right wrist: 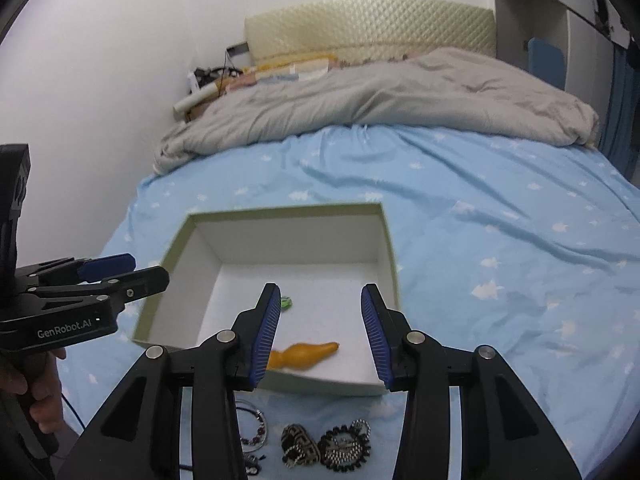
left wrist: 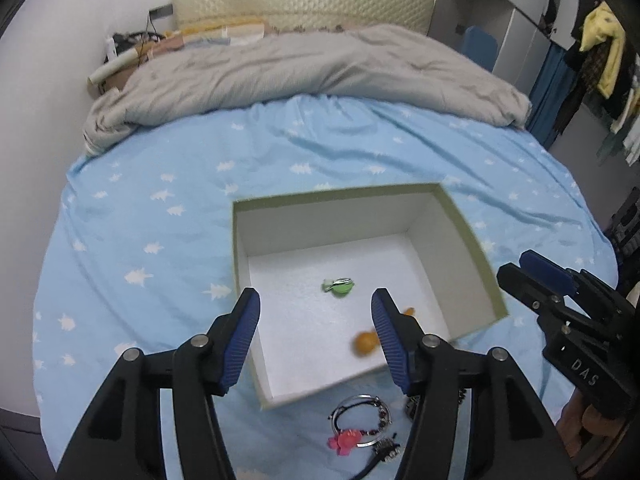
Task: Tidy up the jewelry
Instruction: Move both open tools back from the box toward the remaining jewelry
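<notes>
An open box (left wrist: 340, 194) with a white inside and a green rim sits on the blue bed sheet. In it lie a small green piece (left wrist: 339, 286) and an orange gourd-shaped piece (right wrist: 304, 354), which is blurred in the left wrist view. My left gripper (left wrist: 316, 300) hangs open over the box's near left part, with nothing between its pads. My right gripper (right wrist: 321, 292) stands open over the box's near edge (right wrist: 280, 212), also with nothing between its pads. Each gripper shows in the other's view: the right gripper (left wrist: 520, 268), the left gripper (right wrist: 146, 270).
Loose jewelry lies on the sheet in front of the box: bracelets (left wrist: 360, 416), a pink flower piece (left wrist: 344, 440), a dark pendant (right wrist: 298, 446) and a round beaded piece (right wrist: 346, 444). A grey duvet (left wrist: 300, 72) is bunched at the head of the bed.
</notes>
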Demonstrator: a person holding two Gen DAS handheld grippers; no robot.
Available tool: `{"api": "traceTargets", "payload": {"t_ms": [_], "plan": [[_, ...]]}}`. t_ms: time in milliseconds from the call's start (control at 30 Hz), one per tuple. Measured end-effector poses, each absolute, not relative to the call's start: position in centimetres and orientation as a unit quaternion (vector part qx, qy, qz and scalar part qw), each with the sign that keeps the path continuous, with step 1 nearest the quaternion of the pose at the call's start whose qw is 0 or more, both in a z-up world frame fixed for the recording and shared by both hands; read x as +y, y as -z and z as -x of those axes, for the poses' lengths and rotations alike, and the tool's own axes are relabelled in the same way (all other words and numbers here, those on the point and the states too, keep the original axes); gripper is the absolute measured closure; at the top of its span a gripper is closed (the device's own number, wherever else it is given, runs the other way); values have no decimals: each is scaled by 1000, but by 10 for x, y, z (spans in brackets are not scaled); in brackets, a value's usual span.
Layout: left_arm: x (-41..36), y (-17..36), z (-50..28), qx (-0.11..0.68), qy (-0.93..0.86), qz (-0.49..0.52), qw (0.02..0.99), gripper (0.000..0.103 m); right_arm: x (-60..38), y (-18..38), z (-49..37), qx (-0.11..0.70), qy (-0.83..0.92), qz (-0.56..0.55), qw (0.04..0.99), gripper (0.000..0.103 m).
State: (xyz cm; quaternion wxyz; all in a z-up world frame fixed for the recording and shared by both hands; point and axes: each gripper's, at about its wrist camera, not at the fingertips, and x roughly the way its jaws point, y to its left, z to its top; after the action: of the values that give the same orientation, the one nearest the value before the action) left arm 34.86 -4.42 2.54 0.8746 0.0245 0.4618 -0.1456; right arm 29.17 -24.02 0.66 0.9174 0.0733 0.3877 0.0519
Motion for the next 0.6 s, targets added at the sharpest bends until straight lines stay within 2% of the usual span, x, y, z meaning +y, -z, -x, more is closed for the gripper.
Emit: {"api": "traceTargets", "payload": {"t_ms": [333,600], "plan": [[-30,-78,-271,403,159,-14,901,44,-241,-60,-218,322,-55,-77,942,61],[-18,-90,-215,370,169,-17,913,44,-233,-67,-168,294,-58,-72,951,59]]}}
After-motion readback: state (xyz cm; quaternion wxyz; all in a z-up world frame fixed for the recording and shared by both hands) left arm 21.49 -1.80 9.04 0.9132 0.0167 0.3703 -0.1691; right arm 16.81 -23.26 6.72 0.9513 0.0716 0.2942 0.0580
